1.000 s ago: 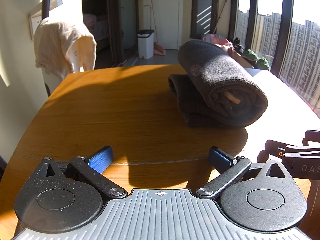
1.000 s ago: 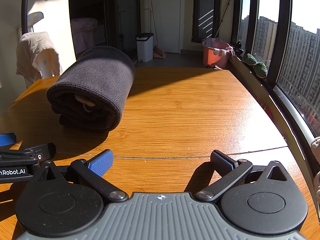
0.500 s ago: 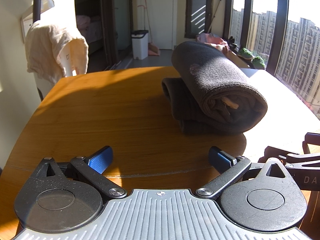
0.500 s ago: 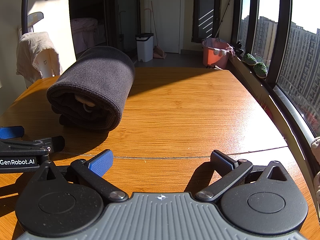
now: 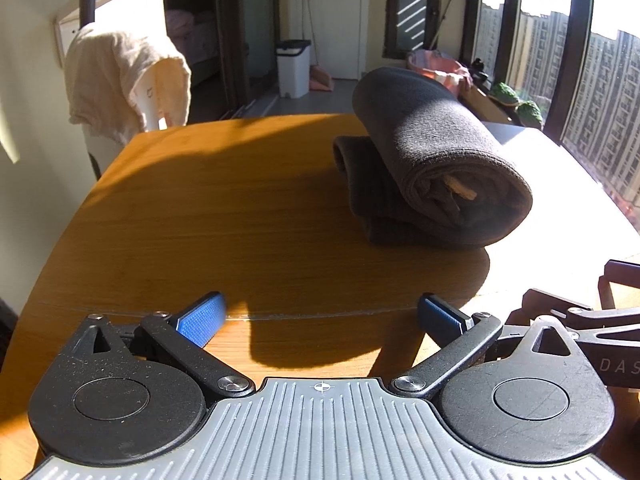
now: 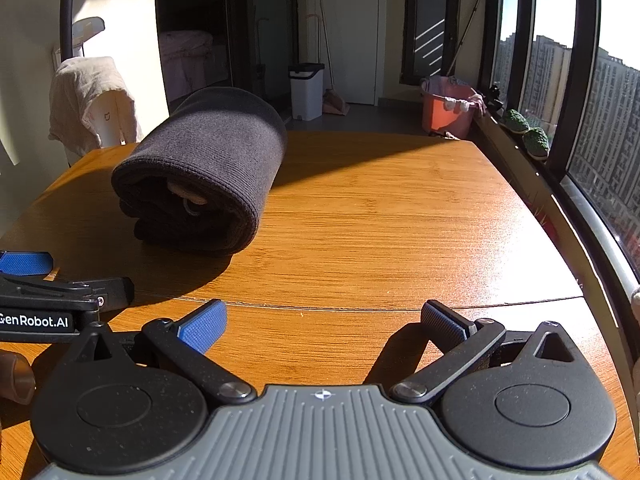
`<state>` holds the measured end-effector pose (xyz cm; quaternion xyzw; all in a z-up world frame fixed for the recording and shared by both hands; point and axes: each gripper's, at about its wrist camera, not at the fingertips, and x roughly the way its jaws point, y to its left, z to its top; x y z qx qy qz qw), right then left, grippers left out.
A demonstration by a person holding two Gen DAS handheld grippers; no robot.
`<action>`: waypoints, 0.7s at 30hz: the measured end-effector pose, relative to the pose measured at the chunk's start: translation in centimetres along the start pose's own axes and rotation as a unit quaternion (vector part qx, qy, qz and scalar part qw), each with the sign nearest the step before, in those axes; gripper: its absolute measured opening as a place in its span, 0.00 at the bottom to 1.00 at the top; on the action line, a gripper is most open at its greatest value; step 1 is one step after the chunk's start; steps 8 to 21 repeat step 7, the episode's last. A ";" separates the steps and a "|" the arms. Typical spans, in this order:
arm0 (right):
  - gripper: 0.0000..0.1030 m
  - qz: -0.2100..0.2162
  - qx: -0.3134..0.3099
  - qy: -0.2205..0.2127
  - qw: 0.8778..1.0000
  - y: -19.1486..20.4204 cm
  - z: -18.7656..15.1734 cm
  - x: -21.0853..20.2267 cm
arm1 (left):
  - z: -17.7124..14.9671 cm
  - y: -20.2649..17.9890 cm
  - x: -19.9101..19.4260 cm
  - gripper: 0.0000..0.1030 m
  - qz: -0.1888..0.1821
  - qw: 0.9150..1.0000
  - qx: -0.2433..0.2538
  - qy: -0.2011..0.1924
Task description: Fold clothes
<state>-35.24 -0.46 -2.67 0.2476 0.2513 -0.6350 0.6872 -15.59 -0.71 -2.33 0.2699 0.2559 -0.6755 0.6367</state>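
Observation:
A dark grey garment (image 5: 436, 168) lies rolled and folded into a thick bundle on the wooden table (image 5: 224, 216), ahead and to the right in the left wrist view. In the right wrist view the same garment (image 6: 208, 176) sits ahead to the left. My left gripper (image 5: 320, 318) stands open over the near table edge, nothing between its blue pads. My right gripper (image 6: 322, 320) is likewise open and holds nothing. Each gripper's side shows at the edge of the other's view.
A cream cloth (image 5: 124, 80) hangs over a chair beyond the table's far left corner. A white bin (image 6: 306, 90) and an orange tub (image 6: 448, 110) stand on the floor behind. Windows run along the right, close to the table's right edge (image 6: 560, 248).
My left gripper has shifted slightly, so the bundle sits a little further right in its view and reaches further into the right wrist view. The right gripper and garment stay still.

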 end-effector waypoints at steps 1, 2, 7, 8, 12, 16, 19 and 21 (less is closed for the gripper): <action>1.00 0.002 -0.001 0.004 1.000 0.0 0.1 0.0 | -0.2 -0.1 -0.2 1.00 -0.001 1.000 -0.001 -0.002; 1.00 0.003 -0.003 0.008 1.000 0.0 0.2 0.0 | -0.4 -0.1 -0.4 1.00 -0.001 1.000 -0.002 -0.004; 1.00 -0.009 0.007 0.023 1.000 0.3 0.3 -0.2 | -0.5 0.2 -0.7 1.00 -0.003 1.000 -0.011 -0.007; 1.00 -0.009 0.007 0.023 1.000 0.3 0.3 -0.2 | -0.5 0.2 -0.7 1.00 -0.003 1.000 -0.011 -0.007; 1.00 -0.009 0.007 0.023 1.000 0.3 0.3 -0.2 | -0.5 0.2 -0.7 1.00 -0.003 1.000 -0.011 -0.007; 1.00 -0.009 0.007 0.023 1.000 0.3 0.3 -0.2 | -0.5 0.2 -0.7 1.00 -0.003 1.000 -0.011 -0.007; 1.00 -0.009 0.007 0.023 1.000 0.3 0.3 -0.2 | -0.5 0.2 -0.7 1.00 -0.003 1.000 -0.011 -0.007; 1.00 -0.009 0.007 0.023 1.000 0.3 0.3 -0.2 | -0.5 0.2 -0.7 1.00 -0.003 1.000 -0.011 -0.007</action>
